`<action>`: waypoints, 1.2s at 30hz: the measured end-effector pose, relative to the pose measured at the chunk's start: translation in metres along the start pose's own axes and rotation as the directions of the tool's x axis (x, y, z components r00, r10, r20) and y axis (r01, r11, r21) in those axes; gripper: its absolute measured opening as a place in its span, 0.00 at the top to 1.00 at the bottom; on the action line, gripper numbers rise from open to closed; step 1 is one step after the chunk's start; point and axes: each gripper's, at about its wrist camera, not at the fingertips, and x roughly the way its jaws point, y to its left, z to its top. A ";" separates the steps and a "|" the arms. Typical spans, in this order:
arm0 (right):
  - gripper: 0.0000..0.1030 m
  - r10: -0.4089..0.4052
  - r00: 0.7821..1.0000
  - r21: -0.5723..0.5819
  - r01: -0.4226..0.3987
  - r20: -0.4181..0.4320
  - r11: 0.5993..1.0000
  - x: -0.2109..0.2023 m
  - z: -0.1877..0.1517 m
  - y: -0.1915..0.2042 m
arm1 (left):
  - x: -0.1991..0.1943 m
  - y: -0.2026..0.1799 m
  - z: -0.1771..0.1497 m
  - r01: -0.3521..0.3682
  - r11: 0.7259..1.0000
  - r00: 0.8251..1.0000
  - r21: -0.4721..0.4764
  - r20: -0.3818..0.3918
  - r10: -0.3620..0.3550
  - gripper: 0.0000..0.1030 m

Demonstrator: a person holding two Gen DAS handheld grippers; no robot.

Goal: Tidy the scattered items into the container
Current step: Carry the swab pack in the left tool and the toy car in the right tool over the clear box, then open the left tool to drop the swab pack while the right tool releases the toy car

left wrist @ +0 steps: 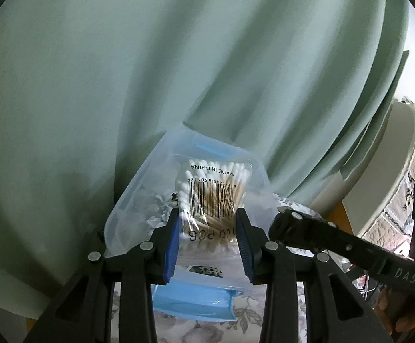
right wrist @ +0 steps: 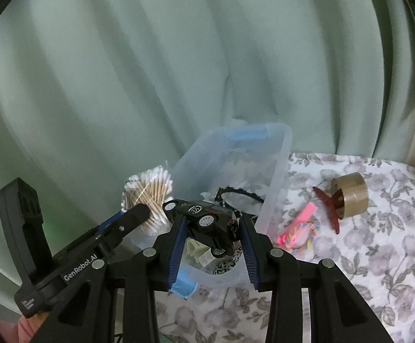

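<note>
2 items are being carried at once: a bag of cotton swabs (left wrist: 207, 200) is clamped in the left tongs (left wrist: 209, 237) and a black toy car (right wrist: 204, 223) in the right tongs (right wrist: 211, 245), both held over the clear container (right wrist: 276, 177). Next, probably, each gets lowered inside and released. Tape roll (right wrist: 350, 194) is left on the table, right of it.

Right tongs (right wrist: 211, 228) clamp black toy car (right wrist: 204, 217) over clear container (right wrist: 276, 171); left tongs (right wrist: 139, 214) hold swab pack (right wrist: 149, 191).
</note>
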 end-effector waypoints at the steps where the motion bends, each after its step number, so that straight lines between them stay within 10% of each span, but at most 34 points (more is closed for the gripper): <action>1: 0.61 -0.001 1.000 0.000 0.001 -0.007 1.000 0.003 -0.001 0.000 | 0.001 0.002 0.000 -0.001 1.000 1.000 -0.003 -0.002 0.001 0.63; 36: 0.57 0.009 0.989 0.000 -0.009 -0.150 1.000 0.048 -0.015 -0.006 | 0.014 0.017 0.000 -0.049 0.998 0.997 -0.043 -0.066 0.047 0.51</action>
